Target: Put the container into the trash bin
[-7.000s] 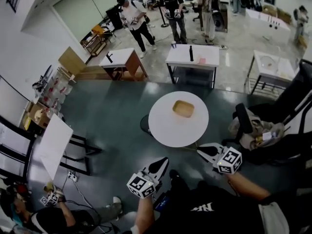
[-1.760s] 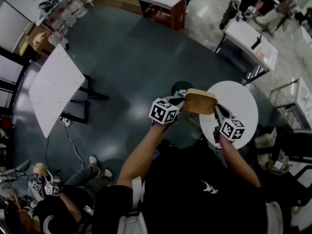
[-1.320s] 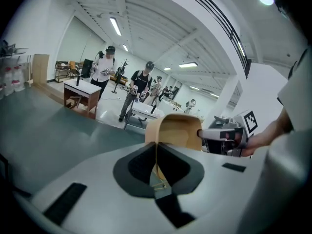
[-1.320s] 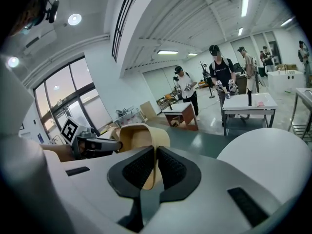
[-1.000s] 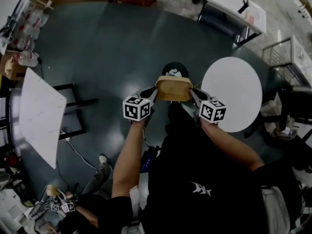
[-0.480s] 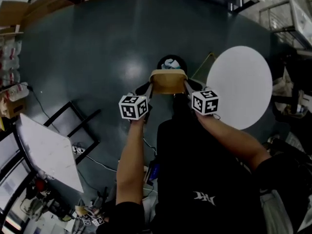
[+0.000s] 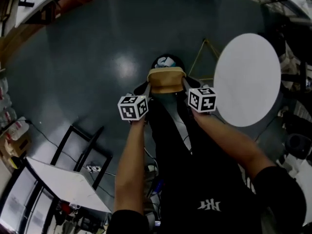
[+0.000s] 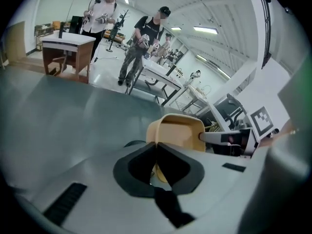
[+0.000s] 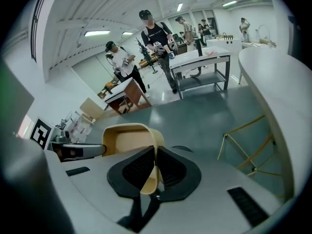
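Container point(image 7: 166, 79): a tan open tub, off the floor, slung between both grippers. We read the left gripper point(image 7: 146, 88) as nipped tight on the tub's left end wall and the right gripper point(image 7: 185, 84) likewise on the right end wall. In each gripper view a thin tan wall sits pinched between the dark pads. Nothing else carries it.

Key relation: the tub's long axis runs left to right, from one gripper to the other. The trash bin point(image 7: 165, 62) is a dark round mouth with something pale inside. In the head view it shows just past the tub's far edge, its near part covered by the tub. So the bin lies ahead and below, and neither hand is nearer. We judge that the tub wants a short forward carry to centre over the mouth, then both ends freed together, or it tips.

Views: the head view gives the tub-over-bin line-up, but we cannot tell the height above the mouth. The gripper views give the pinch plainly, each showing the other gripper across the tub. Of the bin they show at most a dark sliver. The round white table point(image 7: 246, 79) stands off to the right, apart.
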Motion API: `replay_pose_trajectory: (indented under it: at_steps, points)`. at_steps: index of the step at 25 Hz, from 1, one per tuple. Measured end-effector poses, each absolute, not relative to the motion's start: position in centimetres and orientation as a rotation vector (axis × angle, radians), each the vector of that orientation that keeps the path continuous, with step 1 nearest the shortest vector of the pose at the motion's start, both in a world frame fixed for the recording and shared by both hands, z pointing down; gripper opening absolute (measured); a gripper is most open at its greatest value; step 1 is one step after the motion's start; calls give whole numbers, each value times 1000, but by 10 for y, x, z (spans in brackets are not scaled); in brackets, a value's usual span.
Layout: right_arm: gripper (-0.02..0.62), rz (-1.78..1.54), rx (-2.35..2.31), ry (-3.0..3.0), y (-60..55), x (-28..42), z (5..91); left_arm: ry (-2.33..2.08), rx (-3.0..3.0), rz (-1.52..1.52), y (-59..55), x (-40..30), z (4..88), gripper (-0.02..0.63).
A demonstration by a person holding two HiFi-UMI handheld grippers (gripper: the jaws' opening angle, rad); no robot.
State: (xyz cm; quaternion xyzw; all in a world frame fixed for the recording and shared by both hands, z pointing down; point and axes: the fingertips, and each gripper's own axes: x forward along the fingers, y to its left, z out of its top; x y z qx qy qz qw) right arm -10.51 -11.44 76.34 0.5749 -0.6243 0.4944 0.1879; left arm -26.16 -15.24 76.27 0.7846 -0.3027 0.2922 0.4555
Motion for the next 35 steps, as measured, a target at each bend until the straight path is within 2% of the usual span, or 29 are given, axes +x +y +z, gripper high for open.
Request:
replay_pose_trajectory:
  at_steps: [17, 35]
  points:
    - [51, 1324, 1653, -1541, -75, -76, 932, -629, 1886, 885, -125, -227, 936, 14]
    - [51, 1306, 1590, -1490, -86, -64, 1032, -648, 1847, 953, -123, -219, 1036, 18]
